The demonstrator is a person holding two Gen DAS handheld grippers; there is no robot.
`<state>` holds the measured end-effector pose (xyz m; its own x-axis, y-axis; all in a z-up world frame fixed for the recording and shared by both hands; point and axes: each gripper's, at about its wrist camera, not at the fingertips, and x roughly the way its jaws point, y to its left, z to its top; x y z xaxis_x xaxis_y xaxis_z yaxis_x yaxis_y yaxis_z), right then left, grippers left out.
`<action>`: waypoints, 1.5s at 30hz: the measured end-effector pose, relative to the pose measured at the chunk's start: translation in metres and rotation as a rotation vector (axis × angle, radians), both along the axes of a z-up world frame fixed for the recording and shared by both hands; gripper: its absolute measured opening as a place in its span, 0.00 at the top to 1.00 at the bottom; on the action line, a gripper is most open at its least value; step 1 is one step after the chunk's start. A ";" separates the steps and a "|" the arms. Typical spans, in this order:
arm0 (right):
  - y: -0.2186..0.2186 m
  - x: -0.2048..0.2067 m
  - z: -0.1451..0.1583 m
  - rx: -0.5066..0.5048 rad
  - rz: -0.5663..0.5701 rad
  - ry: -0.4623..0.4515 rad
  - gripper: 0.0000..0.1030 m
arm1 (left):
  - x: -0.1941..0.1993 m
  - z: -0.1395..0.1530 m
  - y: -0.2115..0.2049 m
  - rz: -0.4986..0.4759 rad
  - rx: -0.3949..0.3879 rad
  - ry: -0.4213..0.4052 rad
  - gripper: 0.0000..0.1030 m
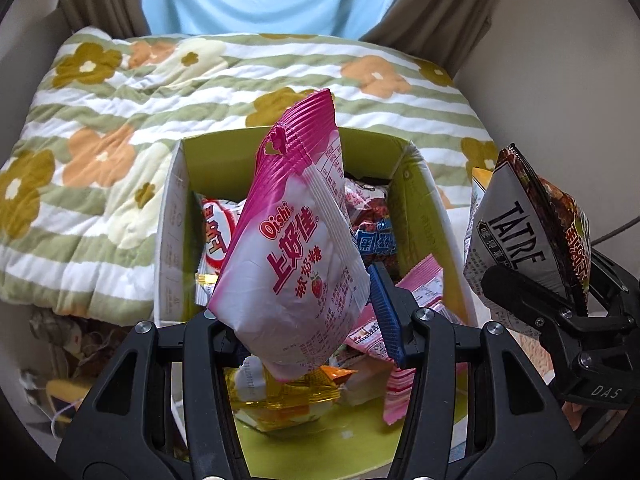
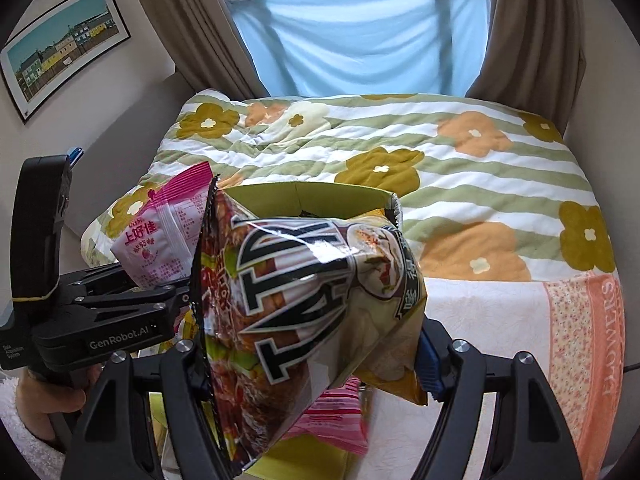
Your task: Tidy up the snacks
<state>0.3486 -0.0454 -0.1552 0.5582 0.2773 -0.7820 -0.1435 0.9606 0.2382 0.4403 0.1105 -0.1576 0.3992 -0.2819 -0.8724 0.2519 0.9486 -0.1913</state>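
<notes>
Filling the green cardboard box (image 1: 420,184), mixed snack packets; above it, left gripper (image 1: 308,320) clamps a pink-white Oishi candy bag (image 1: 296,248), right gripper (image 2: 316,364) clamps a dark glossy TATRE chip bag (image 2: 304,296). Only the right view shows the framed picture (image 2: 60,44).

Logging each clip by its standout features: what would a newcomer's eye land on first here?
First, the pink-and-white Oishi strawberry candy bag, gripped in the left tongs above an open green box crammed with snack packets. Beside it, the right tongs grip a crumpled TATRE snack bag, which fills the middle of the right wrist view. Behind both lies a green-striped quilt with orange flowers.
</notes>
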 end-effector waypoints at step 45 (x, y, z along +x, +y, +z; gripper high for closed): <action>0.004 -0.034 0.022 -0.008 -0.112 -0.116 0.01 | -0.104 0.029 0.055 0.173 0.060 -0.154 0.00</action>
<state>0.3143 -0.0416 -0.1336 0.6719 0.2023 -0.7125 -0.0611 0.9739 0.2188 0.3360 0.1652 -0.1283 0.5670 -0.1472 -0.8105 0.1065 0.9887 -0.1050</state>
